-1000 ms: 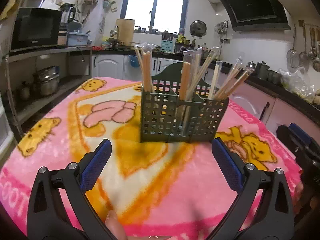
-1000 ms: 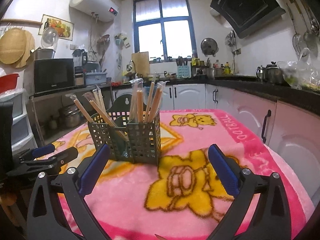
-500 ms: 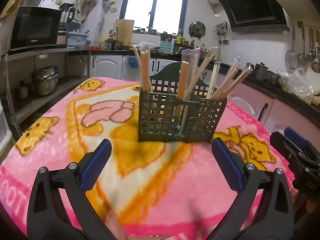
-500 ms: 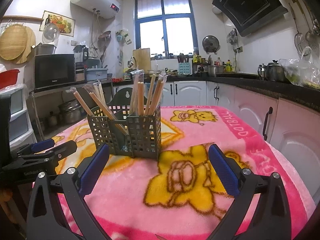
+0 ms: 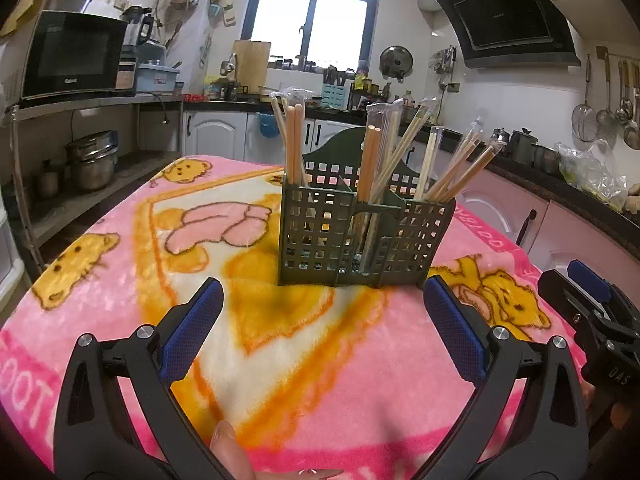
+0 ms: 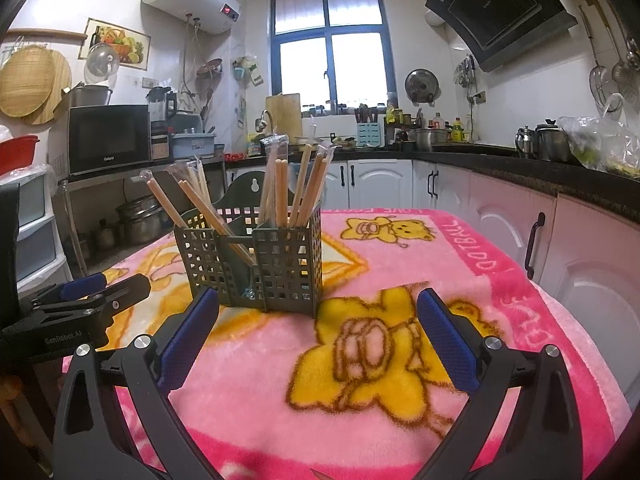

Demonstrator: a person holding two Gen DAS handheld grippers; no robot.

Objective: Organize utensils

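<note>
Apparently the sorting is nearing its end: nothing is lying loose on the pink blanket, and the green caddy, sitting toward the table's far edge, is holding every chopstick. Both the left gripper and right gripper are hanging spread wide and empty. Only the right view is showing the compartments' side face.
</note>
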